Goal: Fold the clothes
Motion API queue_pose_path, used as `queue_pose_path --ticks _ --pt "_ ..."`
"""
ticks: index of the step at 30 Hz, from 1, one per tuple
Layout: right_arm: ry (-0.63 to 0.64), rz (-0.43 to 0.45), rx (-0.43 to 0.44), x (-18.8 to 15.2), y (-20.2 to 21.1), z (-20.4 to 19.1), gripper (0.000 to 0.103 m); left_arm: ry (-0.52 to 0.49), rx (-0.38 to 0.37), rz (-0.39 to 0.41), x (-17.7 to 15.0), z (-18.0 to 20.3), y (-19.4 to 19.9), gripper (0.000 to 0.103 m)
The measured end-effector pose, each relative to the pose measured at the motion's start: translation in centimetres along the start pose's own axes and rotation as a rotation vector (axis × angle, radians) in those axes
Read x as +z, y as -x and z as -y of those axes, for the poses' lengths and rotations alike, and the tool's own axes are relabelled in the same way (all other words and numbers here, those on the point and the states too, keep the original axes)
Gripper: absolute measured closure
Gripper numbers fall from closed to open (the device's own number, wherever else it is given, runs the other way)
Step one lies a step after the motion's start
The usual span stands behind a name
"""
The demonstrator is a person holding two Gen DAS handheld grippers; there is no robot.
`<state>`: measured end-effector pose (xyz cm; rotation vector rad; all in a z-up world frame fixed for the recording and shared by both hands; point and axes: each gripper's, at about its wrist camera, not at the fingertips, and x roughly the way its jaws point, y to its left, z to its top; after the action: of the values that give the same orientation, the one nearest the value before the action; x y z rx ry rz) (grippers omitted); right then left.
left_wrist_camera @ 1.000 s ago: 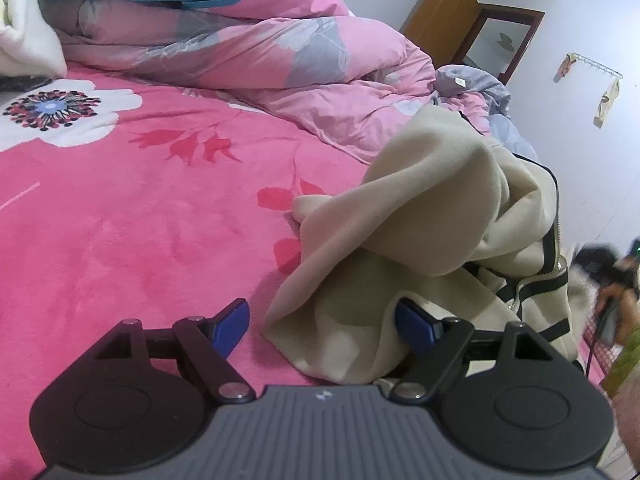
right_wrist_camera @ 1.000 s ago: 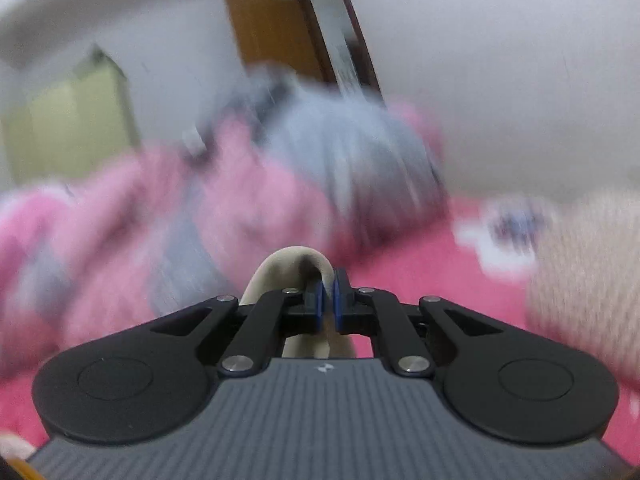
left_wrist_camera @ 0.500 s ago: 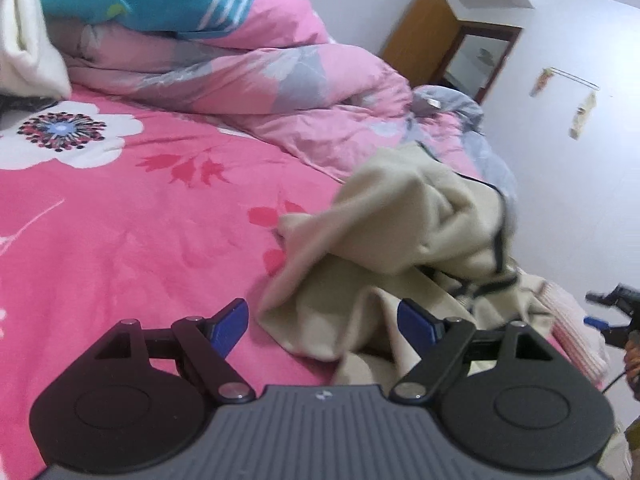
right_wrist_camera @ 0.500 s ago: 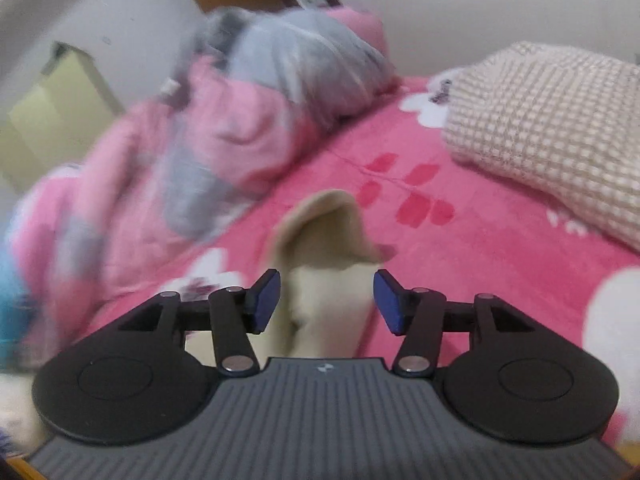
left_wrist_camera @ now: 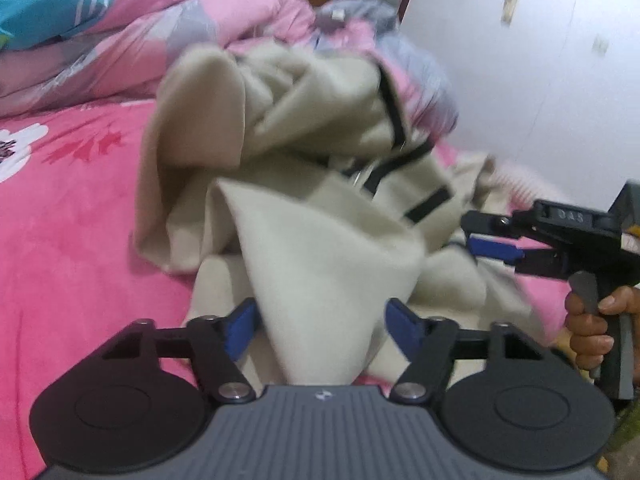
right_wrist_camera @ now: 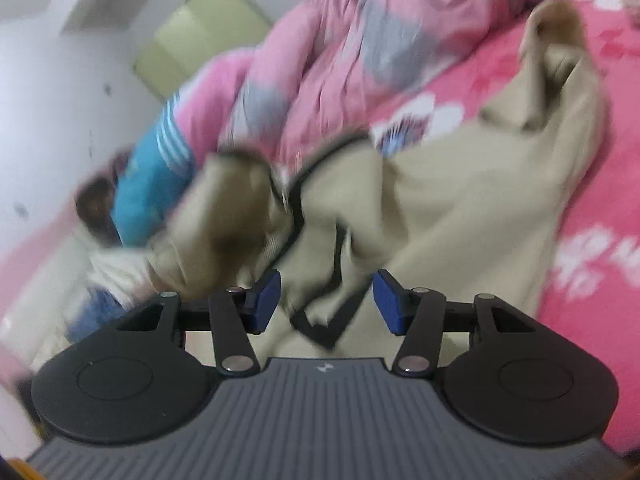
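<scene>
**Beige garment bunched dead ahead of both claws, a fold already between the left claw's pads**

The beige garment [left_wrist_camera: 320, 184] lies crumpled on the pink bed [left_wrist_camera: 68, 216], rising in a heap directly in front of the left claw [left_wrist_camera: 318, 326]. A peaked fold of the cloth reaches back toward that claw and sits between its blue pads [left_wrist_camera: 240, 324], which are spread but closing in; the cloth appears to brush the left pad, while a gap shows at the right one, so there is no pinch yet. The heap's long axis seems to run away from the left claw and slightly to its right, toward the black-trimmed zip edge [left_wrist_camera: 394, 116] at the far side.

The right claw [right_wrist_camera: 326, 300] comes at the same garment from the other side. Its pads stand spread, about half apart, with a black-edged corner [right_wrist_camera: 320, 326] lying just below and between them, not gripped. From this claw the cloth spreads forward and to the right, ending in a raised, cuff-like peak at the far right. In the left wrist view the right claw sits to the right of the heap, a hand [left_wrist_camera: 592, 328] on its handle.

The left claw looks nearer to a secure hold, so its pinch on the near fold is probably the next move, with the right claw taking the trimmed corner below it. Blur hides how the layers overlap
</scene>
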<state>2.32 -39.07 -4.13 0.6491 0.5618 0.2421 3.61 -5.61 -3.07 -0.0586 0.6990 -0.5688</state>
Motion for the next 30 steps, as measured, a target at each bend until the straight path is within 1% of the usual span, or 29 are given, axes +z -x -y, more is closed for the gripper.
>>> queue_pose_path --ticks 2,3,4,6,7,8,10,11,12,15,17,19,22,26,30 --pt "0.039 0.006 -0.034 -1.2 -1.9 -0.2 0.052 -0.027 0.033 -0.014 -0.7 0.2 -0.6 0.044" --pt "0.061 0.021 -0.050 -1.6 -2.5 -0.1 0.052 -0.035 0.047 -0.016 -0.9 0.3 -0.7 0.050" --pt "0.063 0.032 -0.054 -2.0 -2.8 0.1 0.052 -0.045 0.061 -0.013 -1.1 0.3 -0.8 0.054" --pt "0.031 0.048 -0.044 -2.3 -3.1 0.9 0.053 -0.065 0.089 -0.005 -1.3 0.5 -0.6 0.070" --pt "0.016 0.055 -0.041 -2.5 -3.2 1.2 0.054 -0.057 0.093 0.001 -1.2 0.5 -0.4 0.074" --pt "0.014 0.052 -0.043 -2.3 -3.0 1.1 0.056 -0.049 0.097 0.008 -1.1 0.5 -0.2 0.081" --pt "0.016 0.054 -0.047 -2.0 -2.4 0.6 0.060 -0.055 0.116 0.035 -1.0 0.5 0.3 0.085" --pt "0.039 0.070 -0.039 -1.9 -1.9 0.1 0.063 -0.068 0.132 0.054 -1.0 0.7 0.7 0.088" --pt "0.063 0.087 -0.031 -1.7 -1.3 -0.4 0.066 -0.087 0.153 0.075 -1.0 0.9 1.0 0.089" --pt "0.139 0.139 -0.014 -1.7 -0.4 -1.8 0.068 -0.142 0.235 0.149 -0.6 1.6 2.1 0.090" --pt "0.185 0.128 -0.005 -2.2 -0.9 -2.2 0.069 -0.157 0.290 0.195 0.0 1.2 3.1 0.090" --pt "0.183 0.081 -0.042 -2.8 -2.1 -1.8 0.072 -0.131 0.332 0.228 1.0 -0.2 4.2 0.091" --pt "0.139 0.063 -0.056 -3.4 -3.5 -0.7 0.073 -0.112 0.428 0.273 3.1 -3.1 6.2 0.091" --pt "0.141 0.065 -0.056 -3.2 -4.0 -0.6 0.073 -0.122 0.589 0.321 6.9 -7.0 8.5 0.091" --pt "0.152 0.070 -0.049 -3.4 -4.0 -0.2 0.074 -0.143 0.705 0.328 11.2 -11.0 9.4 0.091"
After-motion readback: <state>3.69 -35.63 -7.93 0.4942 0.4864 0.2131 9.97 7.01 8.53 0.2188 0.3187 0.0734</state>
